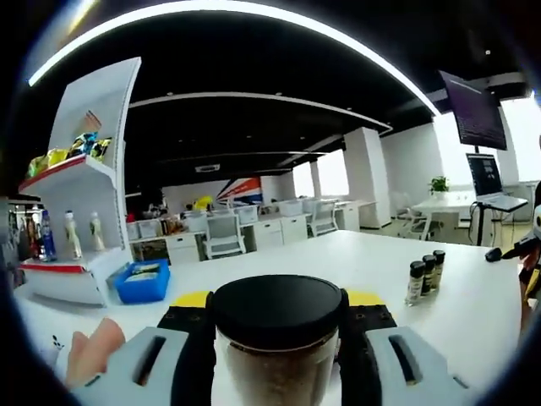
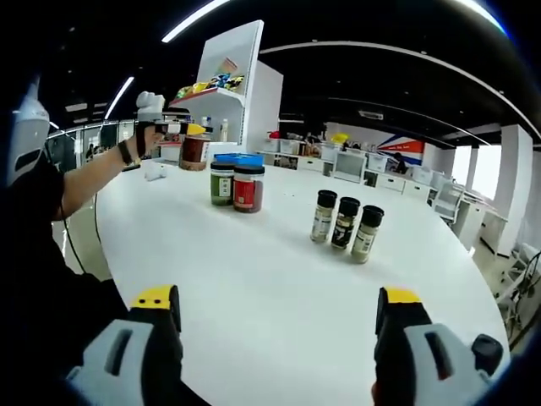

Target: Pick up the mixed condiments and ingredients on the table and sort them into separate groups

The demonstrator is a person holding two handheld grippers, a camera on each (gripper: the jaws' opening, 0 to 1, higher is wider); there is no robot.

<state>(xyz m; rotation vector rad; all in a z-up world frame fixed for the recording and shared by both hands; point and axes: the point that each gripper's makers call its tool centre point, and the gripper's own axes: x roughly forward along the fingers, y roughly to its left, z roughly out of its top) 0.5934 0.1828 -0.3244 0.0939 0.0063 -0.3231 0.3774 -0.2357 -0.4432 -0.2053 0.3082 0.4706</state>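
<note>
The left gripper (image 1: 277, 338) clamps a black-lidded jar (image 1: 277, 334), held upright in the air above the white table (image 2: 279, 288), beyond the two jars (image 2: 237, 186). The right gripper (image 2: 279, 338), spread and empty, faces three spice bottles (image 2: 345, 224) straight ahead, nearer it

Each claw had pale grey moulded jaws backed with black and capped with yellow at the tips. On the left claw (image 1: 277, 338) an oblong slot was cut into each grey jaw face, and the black inner pads curved inward. The right claw (image 2: 279, 338) showed the same grey shells with slots, black inner faces and yellow caps above the white tabletop (image 2: 279, 262). The person wore a black short sleeve (image 2: 34, 182) and a dark wristband (image 2: 125, 152).
</note>
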